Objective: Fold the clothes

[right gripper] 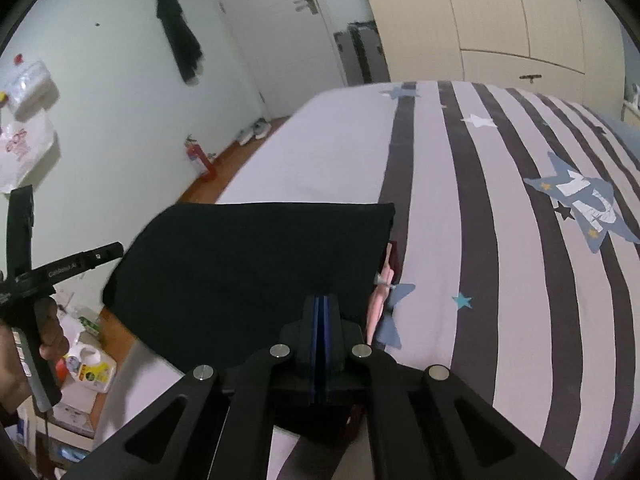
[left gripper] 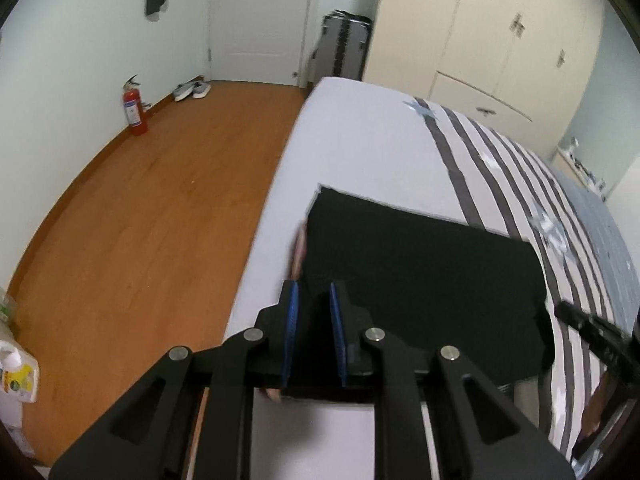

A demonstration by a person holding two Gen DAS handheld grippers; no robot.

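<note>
A black garment (left gripper: 420, 264) lies folded on the bed (left gripper: 360, 140), its near edge raised. My left gripper (left gripper: 314, 292) holds that edge at the left corner, blue pads closed on the black cloth. Over on the right corner, my right gripper (right gripper: 322, 300) has its pads pressed together on the same garment (right gripper: 248, 264). A pinkish strip (right gripper: 380, 300) peeks out beside the cloth's right edge. In the right wrist view a hand (right gripper: 48, 332) grips the left tool's handle.
The bed's cover has grey stripes and star patches (right gripper: 580, 200). Wooden floor (left gripper: 140, 208) lies left of the bed, with a red fire extinguisher (left gripper: 134, 110) and shoes (left gripper: 192, 90) by the wall. A detergent bottle (right gripper: 90, 368) stands near the bedside. Cupboards (left gripper: 500, 40) line the far wall.
</note>
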